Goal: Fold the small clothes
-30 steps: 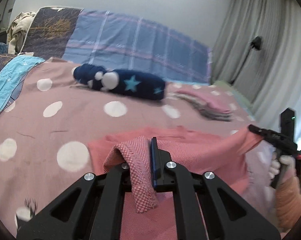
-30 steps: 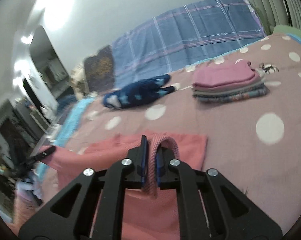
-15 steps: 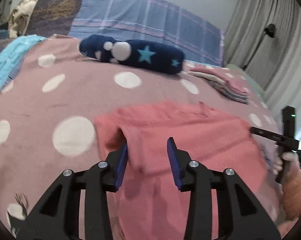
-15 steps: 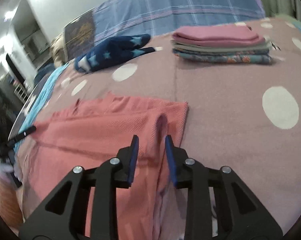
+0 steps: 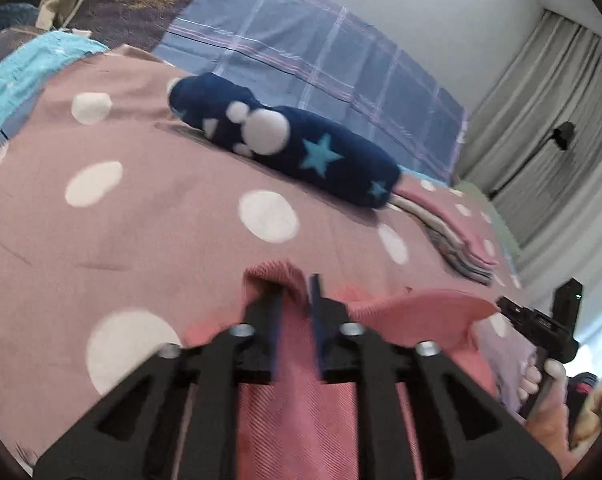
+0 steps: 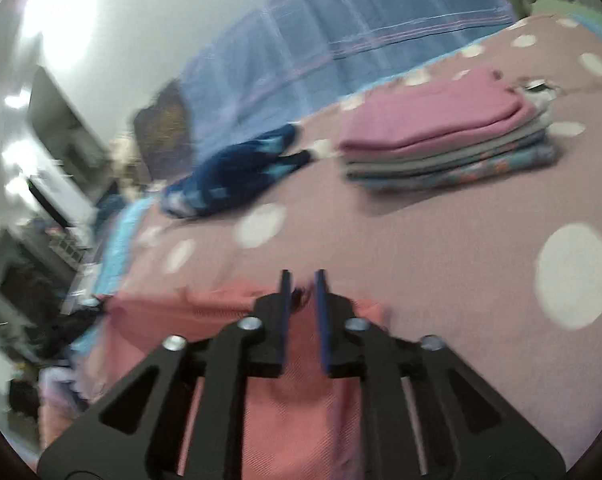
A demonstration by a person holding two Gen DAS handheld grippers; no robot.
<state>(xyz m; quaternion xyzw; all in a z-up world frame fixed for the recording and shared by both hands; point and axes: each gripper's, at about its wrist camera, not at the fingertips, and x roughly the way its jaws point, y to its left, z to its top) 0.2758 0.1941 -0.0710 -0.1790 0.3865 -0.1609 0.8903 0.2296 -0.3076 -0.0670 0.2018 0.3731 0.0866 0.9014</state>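
Two tools: left; right; one pink garment pinched.

The right wrist view is smeared by motion blur: the navy star garment loses its pattern, and the room at the left edge is unreadable. The coral garment runs under the right gripper frame and off the bottom edge. The folded stack is blurred in the left wrist view.
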